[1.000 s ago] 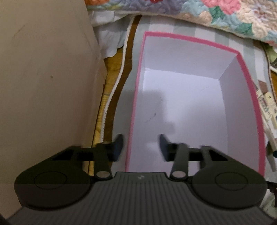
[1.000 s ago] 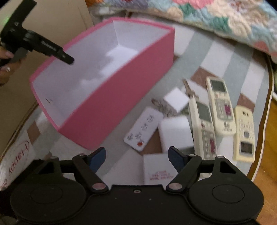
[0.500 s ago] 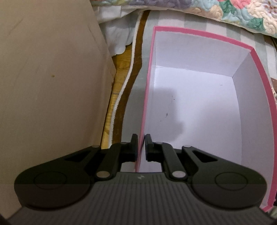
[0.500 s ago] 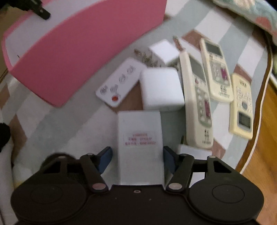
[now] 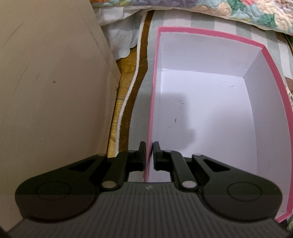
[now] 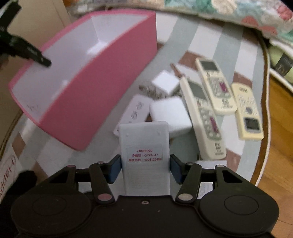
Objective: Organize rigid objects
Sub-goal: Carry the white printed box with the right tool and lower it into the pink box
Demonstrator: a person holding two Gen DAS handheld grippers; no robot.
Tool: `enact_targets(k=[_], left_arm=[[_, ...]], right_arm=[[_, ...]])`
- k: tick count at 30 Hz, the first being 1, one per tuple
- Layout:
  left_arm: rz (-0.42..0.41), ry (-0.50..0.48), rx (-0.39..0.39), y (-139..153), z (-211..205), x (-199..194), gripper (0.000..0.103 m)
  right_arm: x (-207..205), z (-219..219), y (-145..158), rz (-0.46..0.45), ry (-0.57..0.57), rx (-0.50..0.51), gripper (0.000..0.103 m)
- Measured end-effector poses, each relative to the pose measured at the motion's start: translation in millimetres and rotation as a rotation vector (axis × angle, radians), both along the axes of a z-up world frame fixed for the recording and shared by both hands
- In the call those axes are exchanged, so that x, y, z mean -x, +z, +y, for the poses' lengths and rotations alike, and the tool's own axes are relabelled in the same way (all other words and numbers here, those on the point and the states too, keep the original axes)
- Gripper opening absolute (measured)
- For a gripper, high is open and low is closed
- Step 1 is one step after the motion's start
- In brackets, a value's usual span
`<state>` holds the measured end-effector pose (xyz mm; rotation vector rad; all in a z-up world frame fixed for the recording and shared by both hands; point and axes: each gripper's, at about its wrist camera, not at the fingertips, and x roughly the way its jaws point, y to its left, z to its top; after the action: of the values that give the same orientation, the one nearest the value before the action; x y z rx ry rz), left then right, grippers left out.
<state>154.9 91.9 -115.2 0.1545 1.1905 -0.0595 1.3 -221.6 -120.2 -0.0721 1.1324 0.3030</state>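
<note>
Two claws, both busy. Right claw [image 6: 145, 167] is clamped on a white remote [image 6: 144, 146], held label side up, off the desk, blue pads on its long edges near the tail end. Its long axis runs straight ahead along the fingers, with the far end pointing away. Judgement: hard plastic shell, light, stiff, a bit slick, so a side pinch nearer mid-body would stop it swinging; not fragile, but should not be dropped hard.

Just beyond its tip lie a small white remote [image 6: 131, 113] and a white charger block [image 6: 170, 115]; a second white plug [image 6: 165, 83] sits further out. Ahead-right are three cream AC remotes [image 6: 215, 91], roughly parallel, long axes running away from the claw.

Ahead-left is the pink box [image 6: 95, 95], open top, white inside, nothing in it. Left claw [image 5: 149, 155] is pinched shut on the box's near-left wall, one finger outside, one inside, steadying it. A floral quilt [image 5: 238, 11] lies beyond the box.
</note>
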Motion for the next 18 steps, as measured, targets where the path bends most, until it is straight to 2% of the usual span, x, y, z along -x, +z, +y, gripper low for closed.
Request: enact_targets(k=[6,11,14,18], left_arm=[[0.007,-0.004,-0.002,-0.2,-0.1,0.6,0.006],[0.007,0.004,0.021,-0.2,3.8,-0.2,0.005],[0.009,0.011,0.042,0.1,6.9,0.2,0.005],[0.005,0.013,0.051,0.0,7.6,2.5,0.005]], right_arm=[[-3.4,6.2,53.1,-0.119,-0.026,-0.120,0.061],[-20.0,24.5,98.3,-0.177,0.011,-0.302,0.061],[-36.5,40.7,107.7,-0.129,0.023,-0.413,0.061],[-72.9,69.5,89.7,0.039,-0.020,-0.487,0.061]])
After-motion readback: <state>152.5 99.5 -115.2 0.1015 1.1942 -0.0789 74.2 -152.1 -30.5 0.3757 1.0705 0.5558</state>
